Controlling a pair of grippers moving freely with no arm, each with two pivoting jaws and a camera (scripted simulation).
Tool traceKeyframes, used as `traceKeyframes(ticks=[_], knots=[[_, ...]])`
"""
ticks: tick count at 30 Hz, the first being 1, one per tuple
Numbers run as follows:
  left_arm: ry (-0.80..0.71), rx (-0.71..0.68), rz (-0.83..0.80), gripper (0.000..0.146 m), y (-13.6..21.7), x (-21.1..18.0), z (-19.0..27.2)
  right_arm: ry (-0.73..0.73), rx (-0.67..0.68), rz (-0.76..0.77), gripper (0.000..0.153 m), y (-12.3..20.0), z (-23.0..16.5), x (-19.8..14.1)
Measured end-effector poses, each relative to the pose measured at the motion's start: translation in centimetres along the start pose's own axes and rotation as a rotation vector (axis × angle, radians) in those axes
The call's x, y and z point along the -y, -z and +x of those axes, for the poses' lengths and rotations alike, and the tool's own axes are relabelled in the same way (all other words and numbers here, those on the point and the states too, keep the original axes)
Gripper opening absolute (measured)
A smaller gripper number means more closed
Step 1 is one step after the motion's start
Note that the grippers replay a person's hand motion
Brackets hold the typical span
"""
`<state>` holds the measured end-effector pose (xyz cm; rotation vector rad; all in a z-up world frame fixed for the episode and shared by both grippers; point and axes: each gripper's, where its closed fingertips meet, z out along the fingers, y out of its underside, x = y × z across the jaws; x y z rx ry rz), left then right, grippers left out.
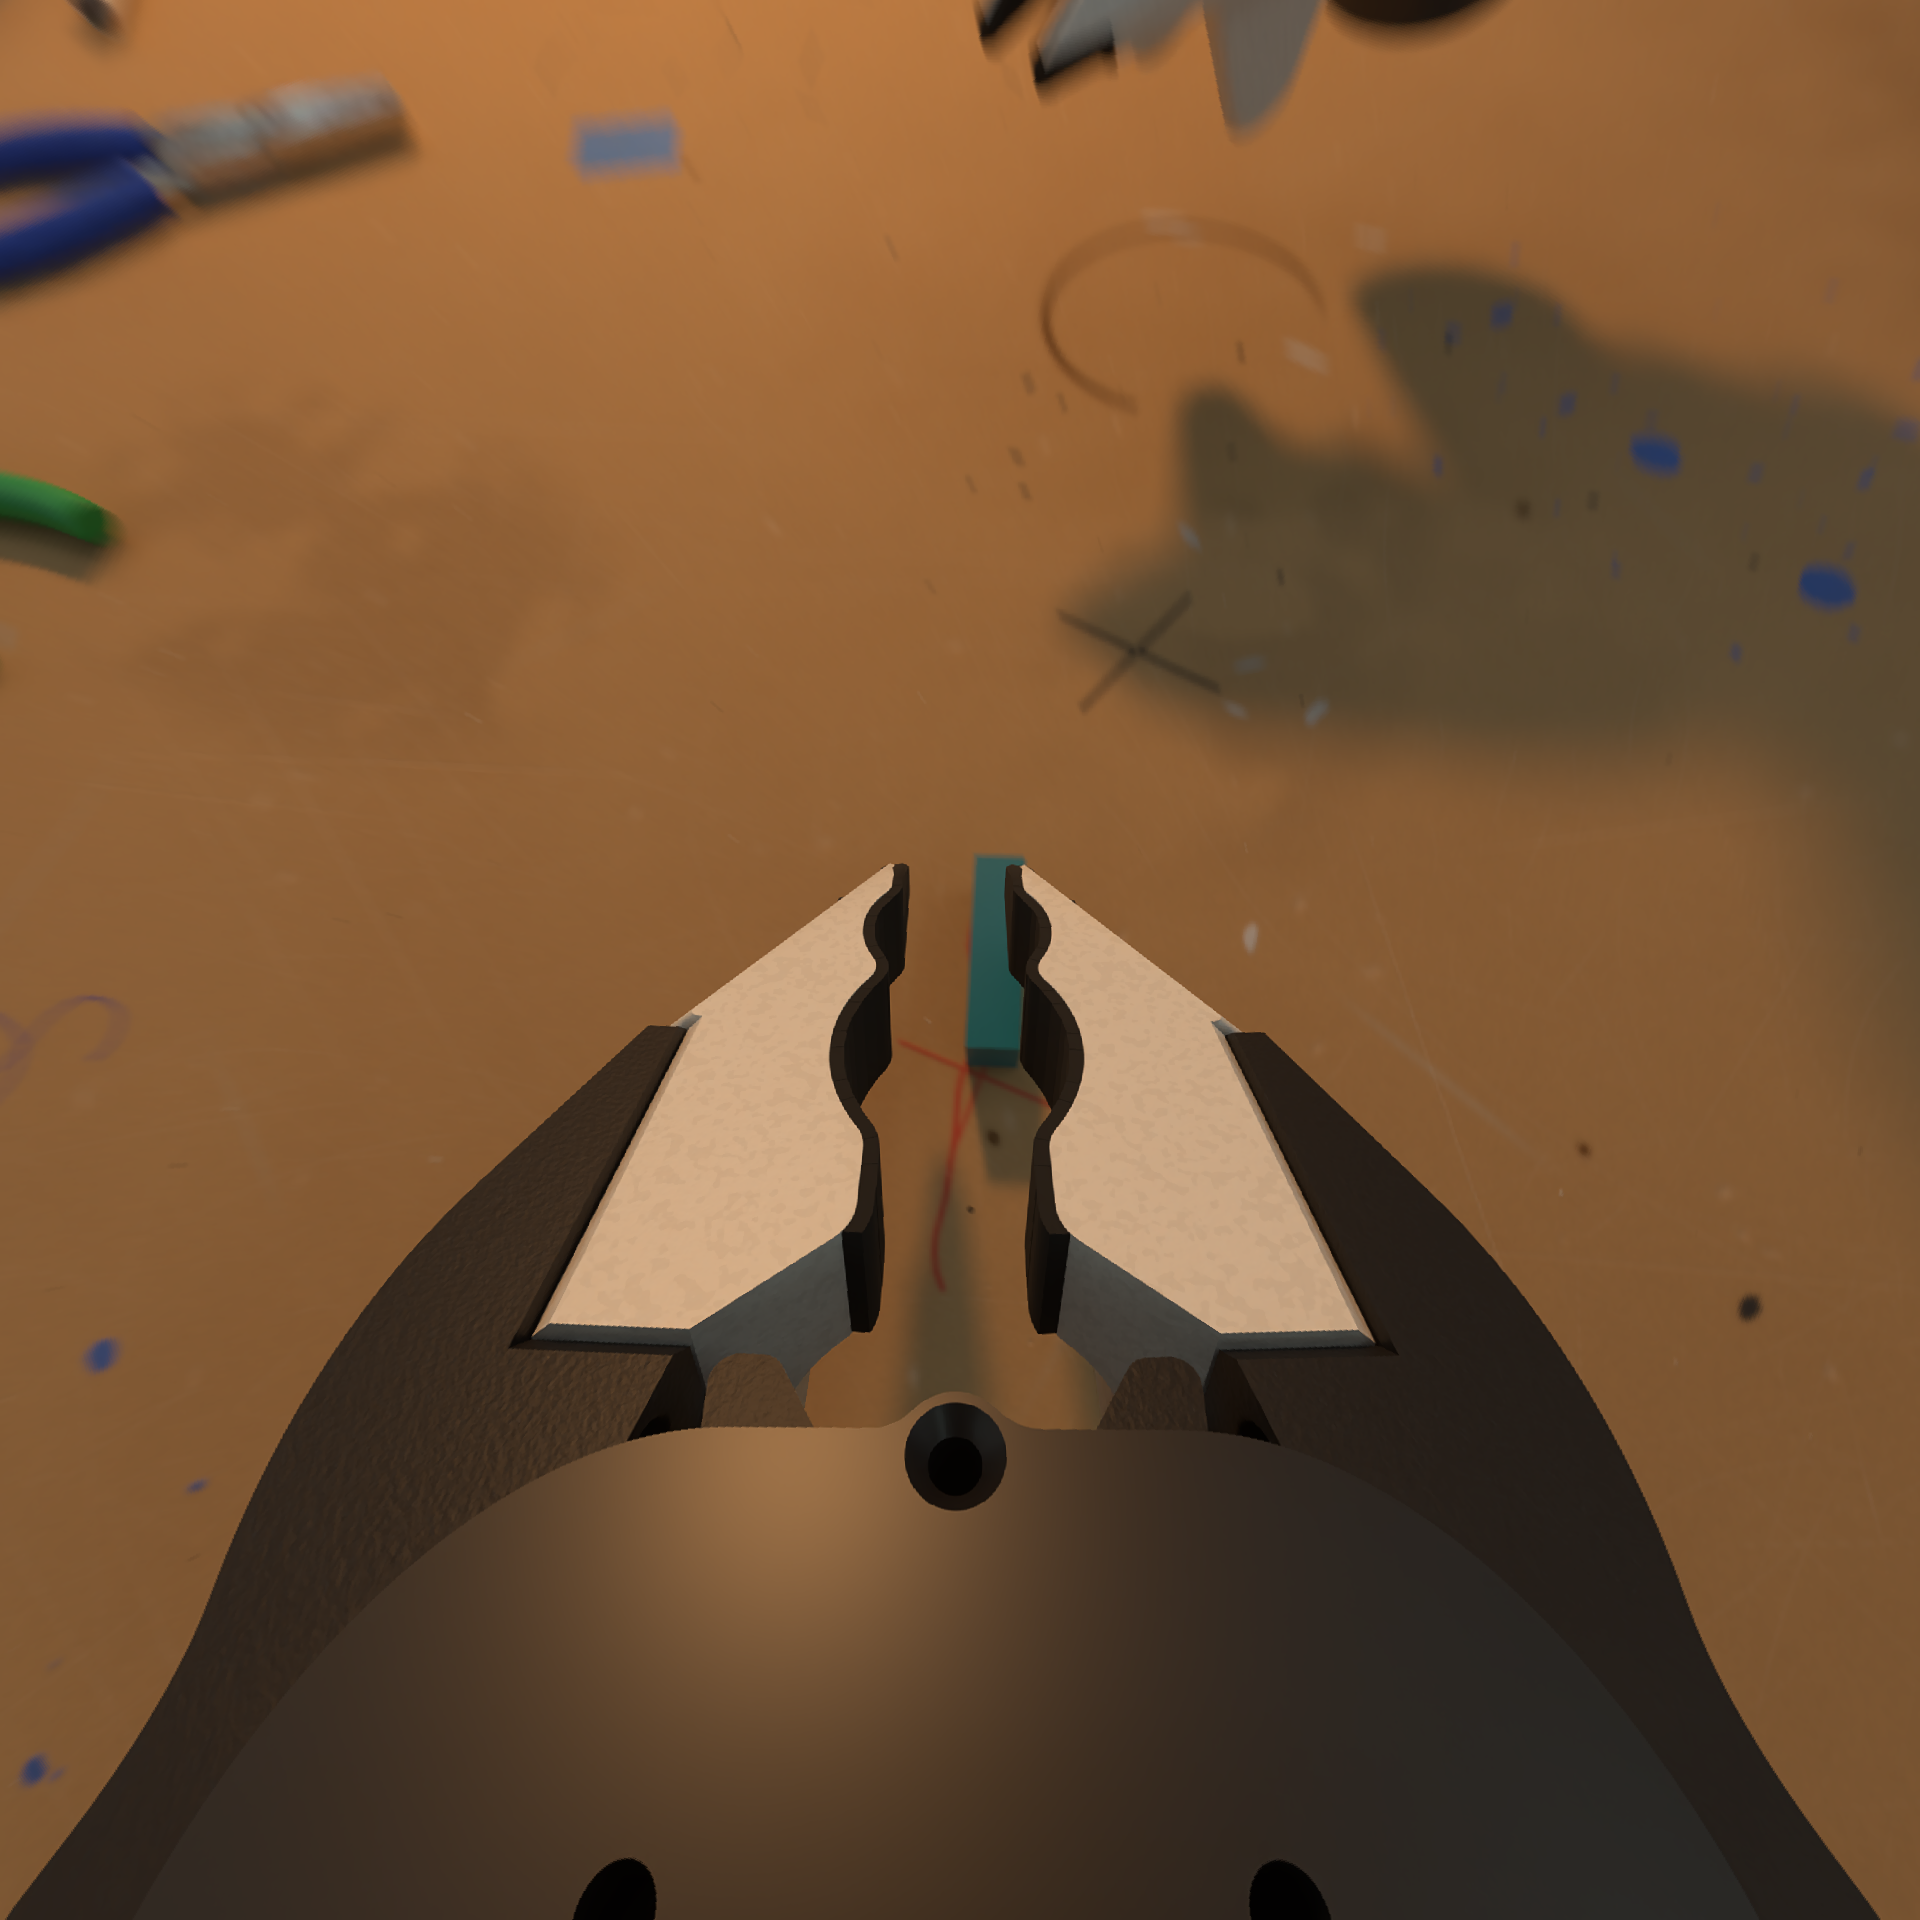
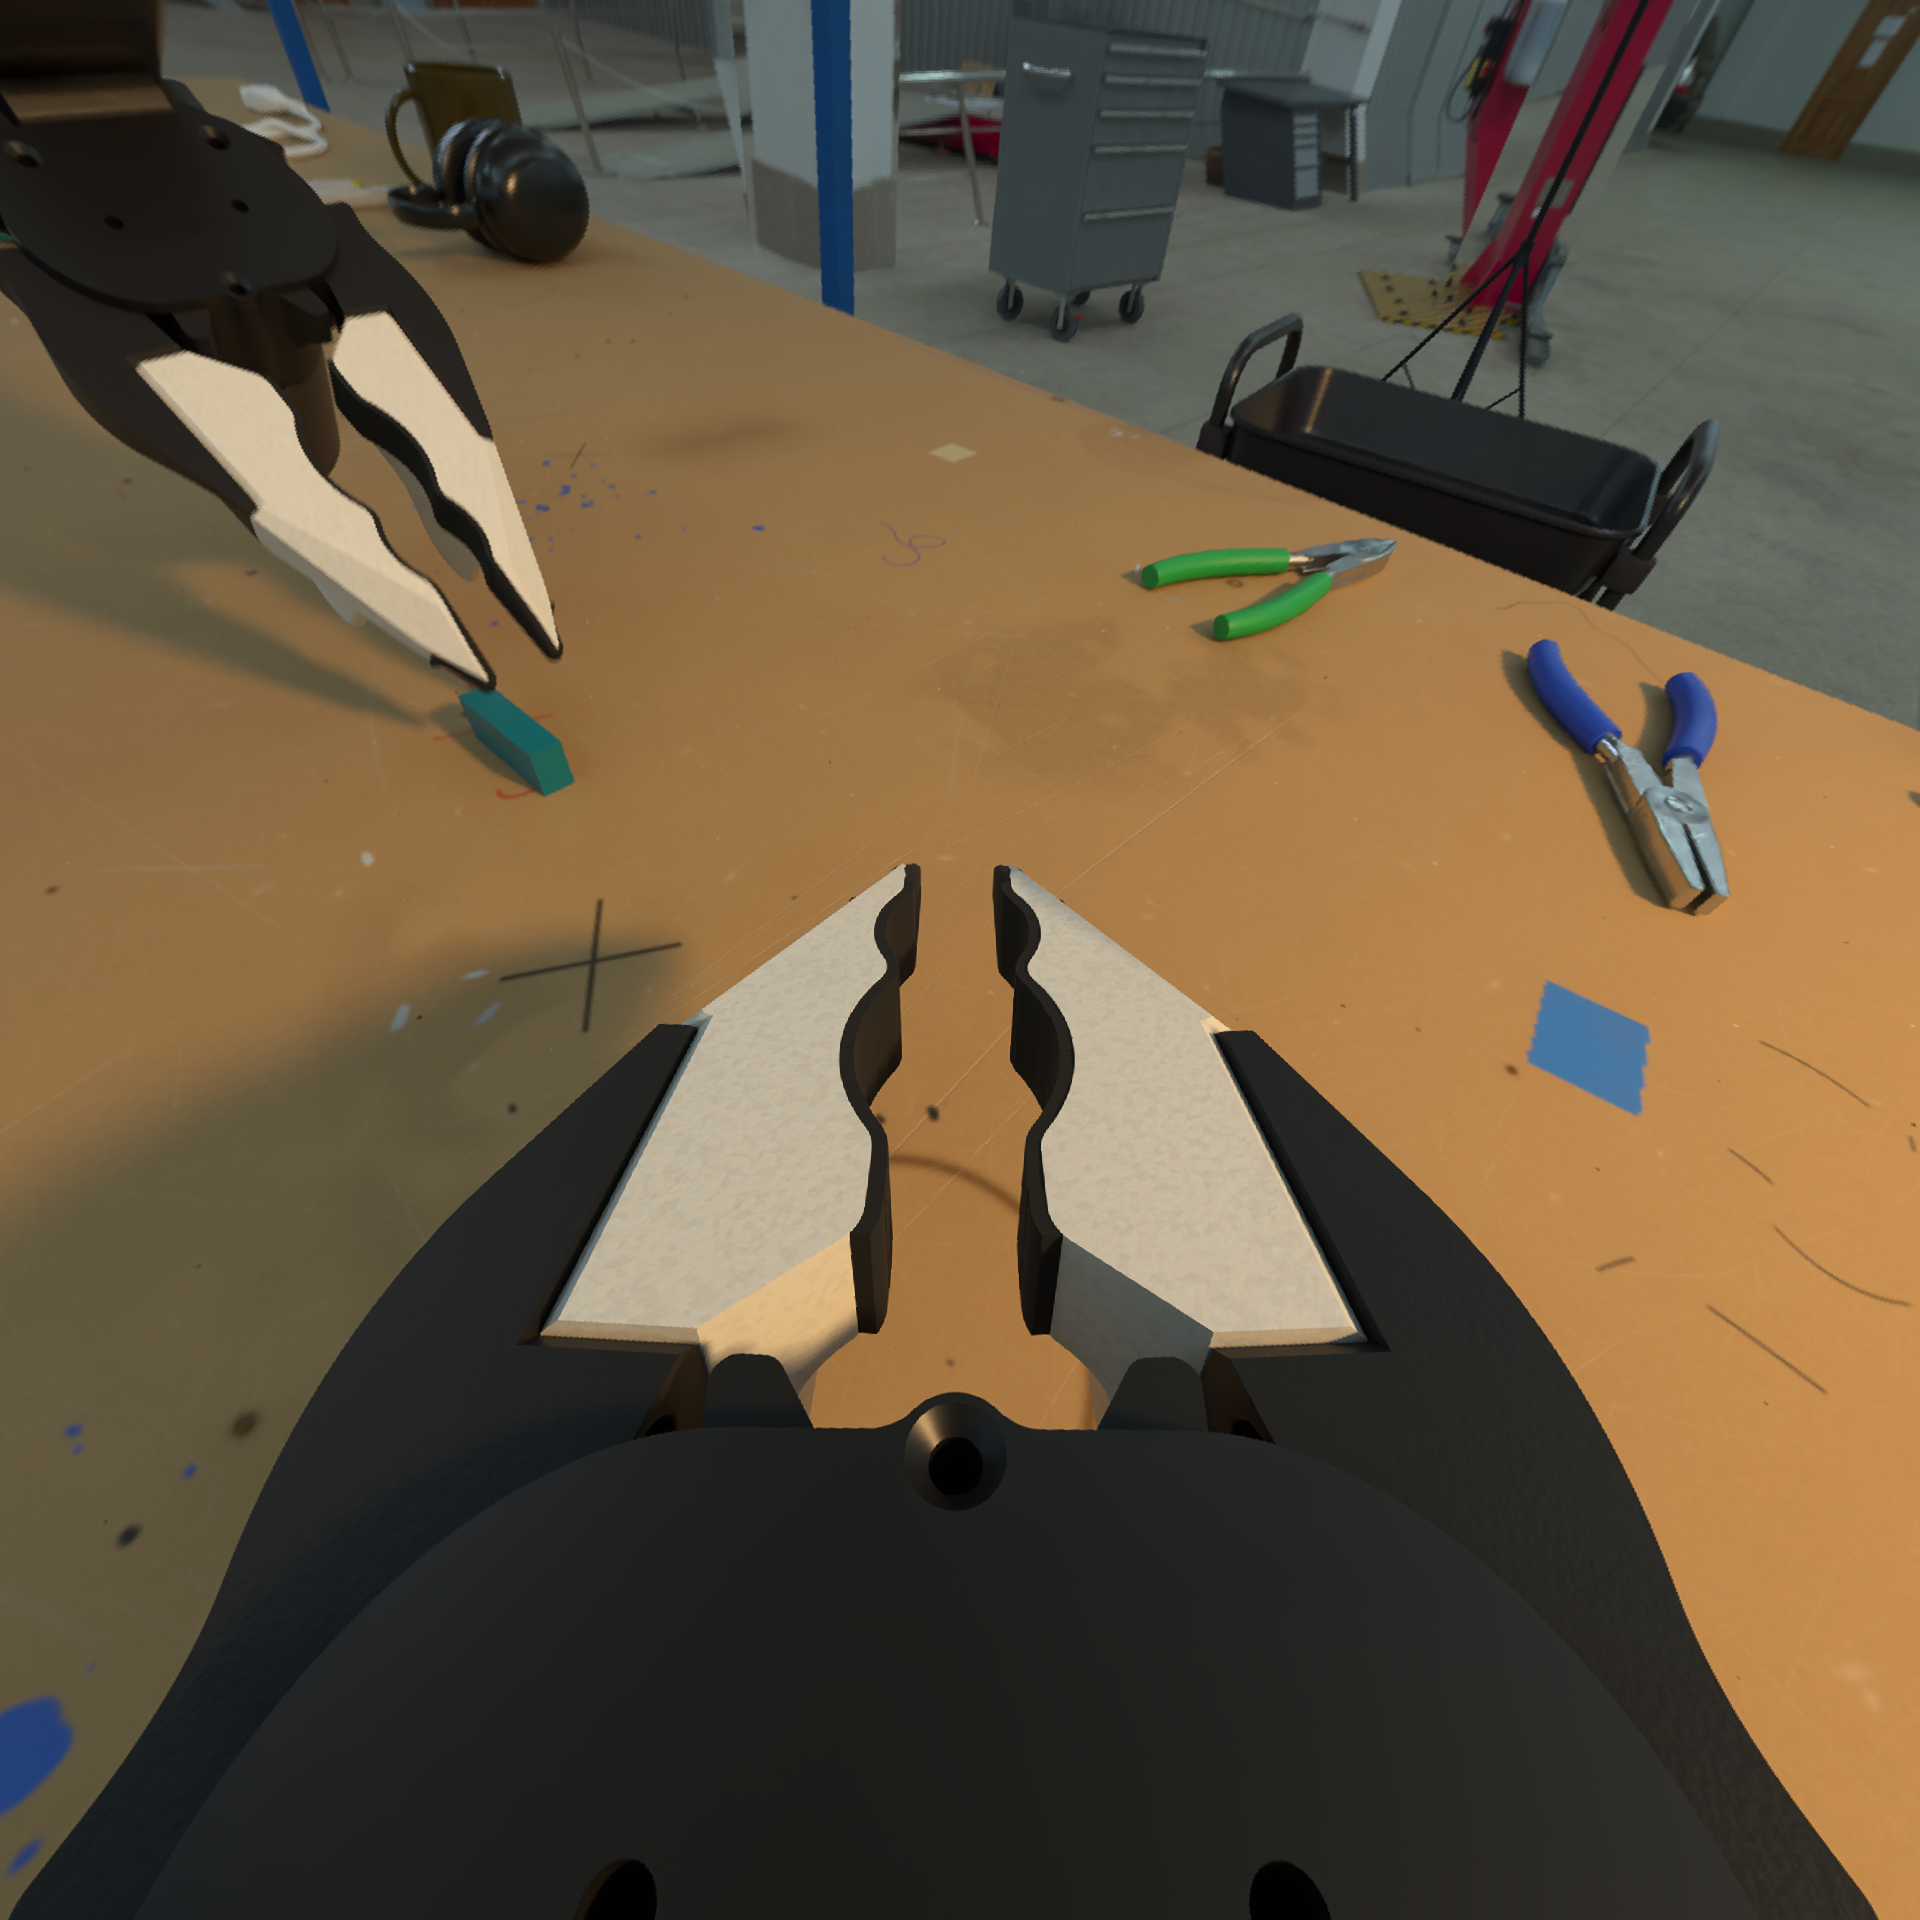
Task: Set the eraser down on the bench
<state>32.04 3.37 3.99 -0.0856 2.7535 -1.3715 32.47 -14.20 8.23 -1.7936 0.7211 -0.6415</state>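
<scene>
The teal eraser (image 2: 520,743) lies flat on the orange bench (image 2: 935,675), over a red scribble. My left gripper (image 2: 517,665) hangs tilted just above its far end with the jaws a little apart; one fingertip (image 2: 480,677) is at the eraser's end, and I cannot tell if it touches. In the left wrist view the eraser (image 1: 992,966) shows through the gap, beside the right finger, under my left gripper (image 1: 956,873). My right gripper (image 2: 956,873) is slightly open and empty, above the bench nearer the front.
Green pliers (image 2: 1268,582) and blue pliers (image 2: 1642,769) lie to the right, with a blue tape patch (image 2: 1590,1044). Black earmuffs (image 2: 509,187) and a mug (image 2: 447,104) stand at the back left. A black bin (image 2: 1455,468) sits beyond the bench's far edge.
</scene>
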Motion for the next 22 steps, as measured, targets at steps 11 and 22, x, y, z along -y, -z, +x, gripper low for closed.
traceKeyframes(ticks=[11,22], knots=[[0.156,0.747,0.322,0.021,18.5,3.8,-11.4,0.026,-0.050,0.078,0.014,0.8,0.2,1.8],[0.588,1.225,0.165,0.031,39.2,-7.8,-15.4,0.019,-0.097,0.107,0.013,1.2,0.4,2.7]])
